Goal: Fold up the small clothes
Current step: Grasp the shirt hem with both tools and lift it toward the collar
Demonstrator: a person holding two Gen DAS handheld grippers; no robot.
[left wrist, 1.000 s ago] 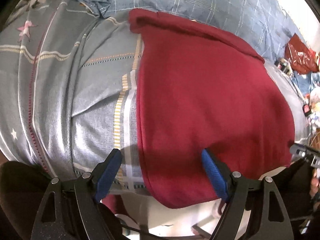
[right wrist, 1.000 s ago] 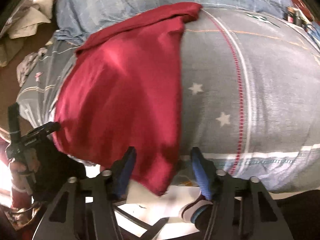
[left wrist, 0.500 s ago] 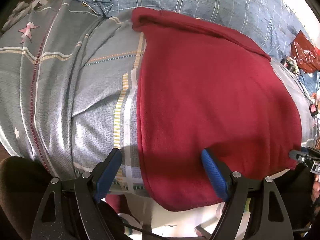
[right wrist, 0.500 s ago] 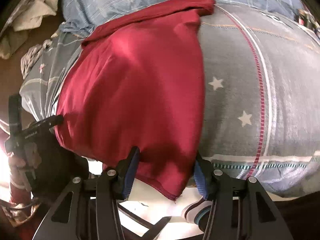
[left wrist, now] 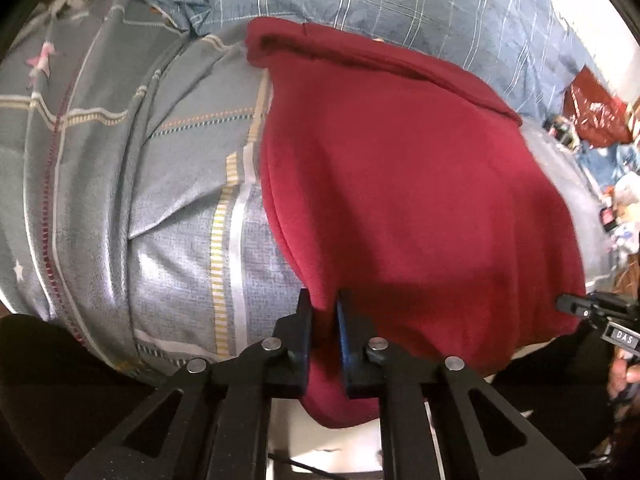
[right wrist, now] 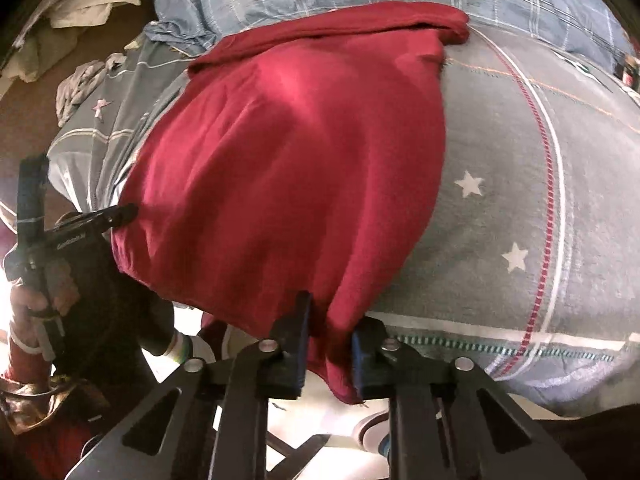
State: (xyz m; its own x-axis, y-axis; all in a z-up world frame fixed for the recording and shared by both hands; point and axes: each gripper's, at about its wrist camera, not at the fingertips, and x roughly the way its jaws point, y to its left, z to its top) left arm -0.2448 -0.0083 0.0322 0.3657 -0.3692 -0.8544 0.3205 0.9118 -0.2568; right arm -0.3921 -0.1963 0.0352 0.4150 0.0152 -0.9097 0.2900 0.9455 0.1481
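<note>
A dark red garment (left wrist: 400, 184) lies spread on a grey striped bed cover (left wrist: 160, 200), its near edge hanging over the bed's front. My left gripper (left wrist: 323, 320) is shut on the garment's near left corner. In the right wrist view the same garment (right wrist: 288, 168) lies on the star-patterned cover (right wrist: 520, 184). My right gripper (right wrist: 328, 332) is shut on the garment's near right corner. Each gripper shows at the edge of the other's view: the right one (left wrist: 600, 312) and the left one (right wrist: 80, 224).
A blue plaid pillow or quilt (left wrist: 380, 4) lies behind the garment. Red cloth and clutter (left wrist: 596, 116) sit at far right. Pale crumpled clothes (right wrist: 80, 4) lie on a brown surface at far left. White floor shows below the bed edge (left wrist: 288, 432).
Both grippers were open around the garment's near corners and have closed on them. The left gripper has shifted right onto the left corner.
</note>
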